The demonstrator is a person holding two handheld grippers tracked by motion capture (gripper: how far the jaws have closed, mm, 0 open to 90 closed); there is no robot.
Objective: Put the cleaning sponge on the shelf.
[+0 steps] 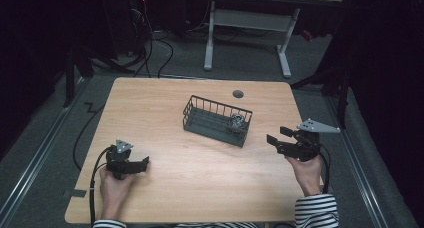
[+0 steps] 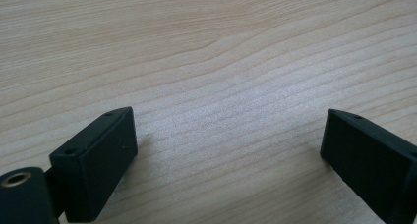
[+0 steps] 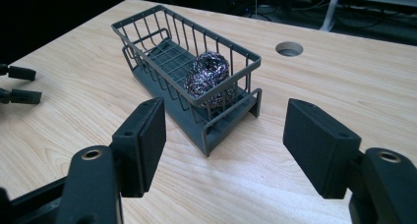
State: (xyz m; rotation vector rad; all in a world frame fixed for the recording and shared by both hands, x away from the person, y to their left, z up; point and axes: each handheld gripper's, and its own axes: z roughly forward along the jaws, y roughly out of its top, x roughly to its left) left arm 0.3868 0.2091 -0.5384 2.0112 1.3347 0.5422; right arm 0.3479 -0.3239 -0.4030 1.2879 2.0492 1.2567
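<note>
Scourer (image 3: 209, 76) lies in the wire basket (image 3: 147, 42) on the counter (image 1: 200, 173), just beyond the right gripper (image 3: 223, 135), jaws wide; left gripper (image 2: 228, 150), jaws wide, hangs over bare wood.

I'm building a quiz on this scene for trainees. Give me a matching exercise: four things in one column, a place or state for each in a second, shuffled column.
Things:
1. steel scourer
2. wire basket
3. left tongs
4. cable hole

Places or states:
A. open over bare wood
B. near the table's far edge
C. at one end of the basket
D. mid-table, dark grey

Pairs: 1-C, 2-D, 3-A, 4-B
</note>
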